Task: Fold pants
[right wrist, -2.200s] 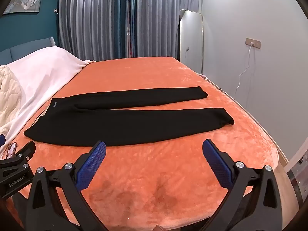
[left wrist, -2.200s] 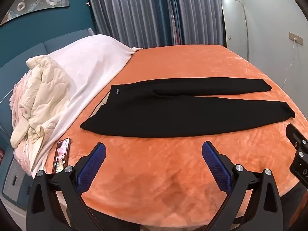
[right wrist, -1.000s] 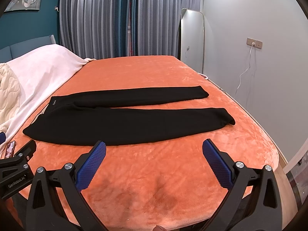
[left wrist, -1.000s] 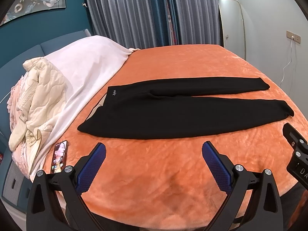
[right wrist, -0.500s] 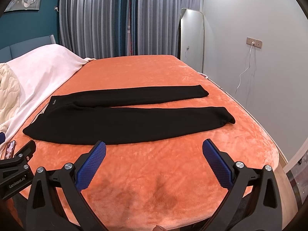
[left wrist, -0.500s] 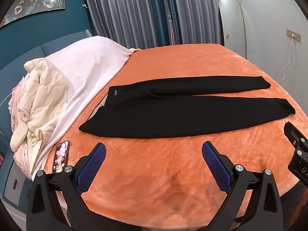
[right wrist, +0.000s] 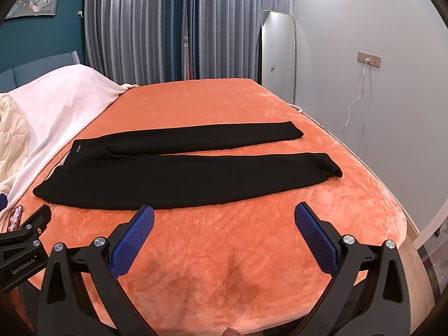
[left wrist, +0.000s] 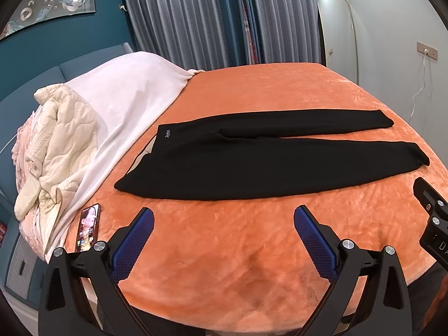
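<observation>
Blue-padded fingers [left wrist: 134,240] of the left gripper [left wrist: 224,218] stand spread wide with nothing between them, hanging over the near part of the orange plush bedspread [left wrist: 224,252]; the right gripper [right wrist: 224,218] has its own blue-padded fingers [right wrist: 313,238] spread just as wide, also holding nothing, over the same near edge further right. Beyond both, well apart from the fingertips, the black fabric pants [left wrist: 252,165] lie flat and unfolded across the bedspread, waistband to the left with a small pale logo near its far corner, and the two legs reaching to the right, the far leg separated from the near one by a narrow wedge of orange. Left of the waistband a pale pink blanket [left wrist: 126,98] drapes over the head of the bed, with a cream quilted cover [left wrist: 58,145] bunched further left. A smartphone with a lit screen [left wrist: 88,226] lies on the bedspread near the left gripper, just beside the blanket's edge. Grey pleated curtains [right wrist: 168,28] hang behind the bed, and a tall arched mirror [right wrist: 278,56] leans against the far right wall.
</observation>
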